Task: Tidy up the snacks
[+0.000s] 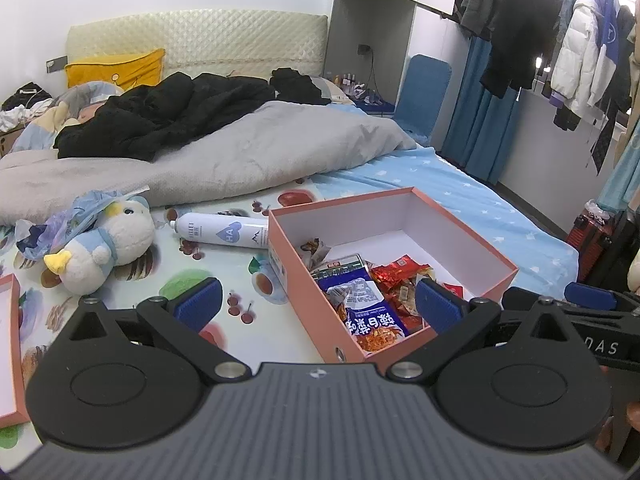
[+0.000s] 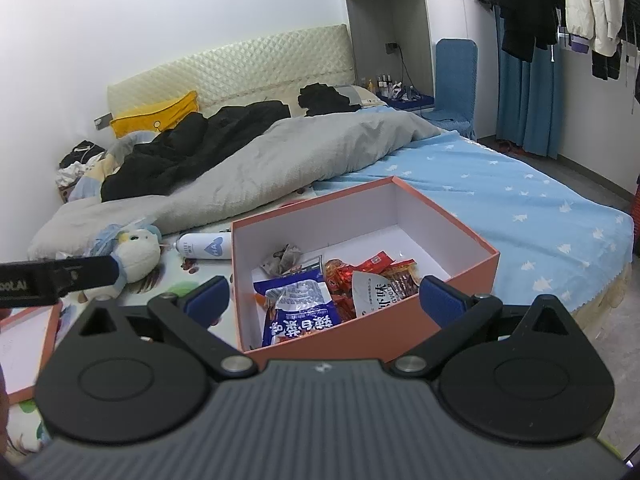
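a: what is the box made of?

b: stiff card, salmon-pink outside and matte white inside, a plain rectangle with sharp corners. it sits open on the bed, half on the fruit-print sheet, half on the blue star-print cover.

a: and the snacks?

b: all inside it, heaped at the near end. a glossy blue-and-white packet lies on top with crinkled foil edges, red foil wrappers behind it, a white pouch beside them and a small crumpled wrapper further back. the far half of the box floor is bare white.

a: the grippers?

b: the right gripper has its blue ribbed pads spread wide, either side of the box's near corner, pinching nothing. the left gripper is spread wide too, one pad over the sheet, the other over the packets, touching none that i can see.

a: anything hard to make out?

b: the near wall of the box hides the lower part of the pile. the print on the packets is too small to read. a second pink-edged flat piece, maybe the lid, is cut off at the left edge.

a: what else is nearby?

b: a smooth white spray can lying on its side just beside the box, a fuzzy plush toy near it, and a rumpled grey blanket with a black jacket on top.
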A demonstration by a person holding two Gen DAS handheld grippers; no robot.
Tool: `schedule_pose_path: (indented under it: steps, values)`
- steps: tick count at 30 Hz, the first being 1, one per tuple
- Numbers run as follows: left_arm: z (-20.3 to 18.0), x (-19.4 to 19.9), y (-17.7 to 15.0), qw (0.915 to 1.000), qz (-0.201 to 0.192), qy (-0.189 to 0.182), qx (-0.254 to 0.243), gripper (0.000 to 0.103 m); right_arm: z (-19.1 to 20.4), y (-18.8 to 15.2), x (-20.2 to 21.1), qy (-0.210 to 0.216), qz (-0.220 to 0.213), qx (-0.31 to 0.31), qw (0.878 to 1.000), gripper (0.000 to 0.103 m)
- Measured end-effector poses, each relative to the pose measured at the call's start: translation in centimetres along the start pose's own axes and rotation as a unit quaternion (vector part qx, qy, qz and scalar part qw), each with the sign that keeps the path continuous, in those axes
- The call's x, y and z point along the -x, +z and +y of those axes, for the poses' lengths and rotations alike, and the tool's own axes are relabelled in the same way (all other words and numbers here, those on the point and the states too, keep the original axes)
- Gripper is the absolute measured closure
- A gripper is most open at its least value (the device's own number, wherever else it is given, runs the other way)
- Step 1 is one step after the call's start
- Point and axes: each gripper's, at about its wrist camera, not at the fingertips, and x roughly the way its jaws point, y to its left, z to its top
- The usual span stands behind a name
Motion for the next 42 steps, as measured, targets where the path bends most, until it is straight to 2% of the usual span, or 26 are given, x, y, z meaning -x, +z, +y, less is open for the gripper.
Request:
schedule_pose_path:
  steps: [42]
  values:
    - [-0.39,-0.12,0.48,0.9999,-0.001,-0.010,-0.001,0.000,0.24,0.12,0.47,-0.004,-0.009,-0.007,1.000,0.000]
